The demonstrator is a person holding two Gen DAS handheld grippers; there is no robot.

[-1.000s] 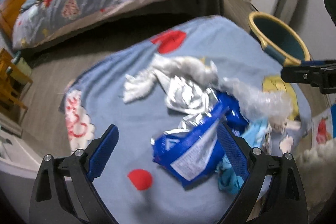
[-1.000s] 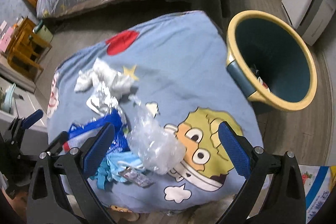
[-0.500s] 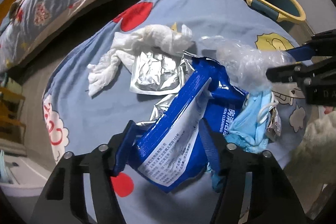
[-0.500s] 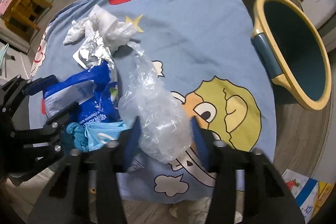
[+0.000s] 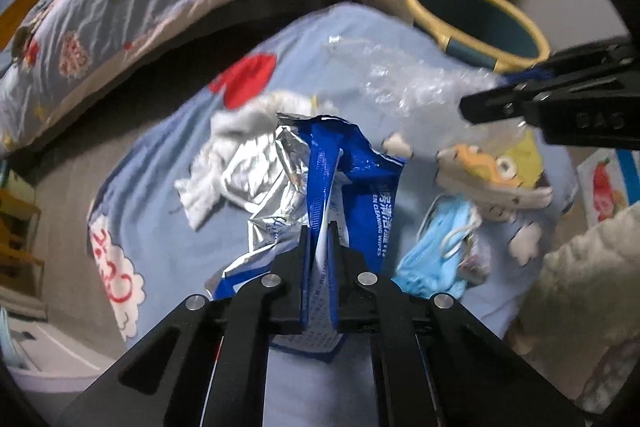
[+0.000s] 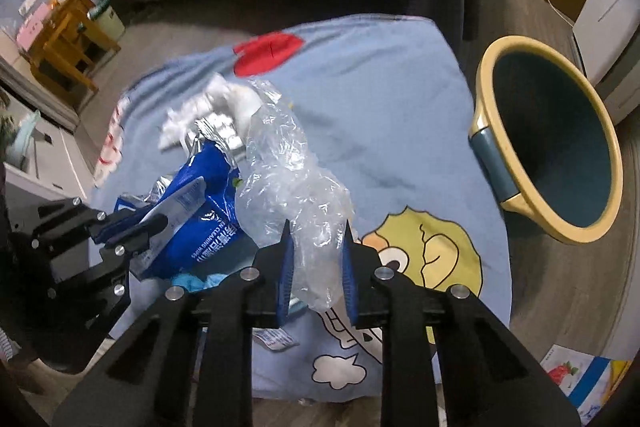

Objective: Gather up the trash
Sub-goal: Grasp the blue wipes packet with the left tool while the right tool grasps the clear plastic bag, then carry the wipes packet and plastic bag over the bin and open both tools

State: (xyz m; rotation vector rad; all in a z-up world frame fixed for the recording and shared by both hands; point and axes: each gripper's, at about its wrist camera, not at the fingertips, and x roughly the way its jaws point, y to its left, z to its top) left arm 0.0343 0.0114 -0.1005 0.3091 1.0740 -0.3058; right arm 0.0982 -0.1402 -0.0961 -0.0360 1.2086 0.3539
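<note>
Left wrist view: the left gripper (image 5: 320, 231) is clamped tight on the blue wipes pack (image 5: 352, 179), lifted off the blanket (image 5: 168, 147). Right wrist view: the right gripper (image 6: 316, 239) is closing on the plastic bag (image 6: 288, 163), bin (image 6: 552, 147) nearby.

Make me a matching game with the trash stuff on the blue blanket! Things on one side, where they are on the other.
Things:
1. blue wipes packet
2. clear plastic bag
3. blue face mask
4. bin

Places:
a. lying loose on the blanket
b. on the floor beside the blanket
c. pinched in the left tongs
d. between the closing right tongs

Pairs: 1-c, 2-d, 3-a, 4-b
</note>
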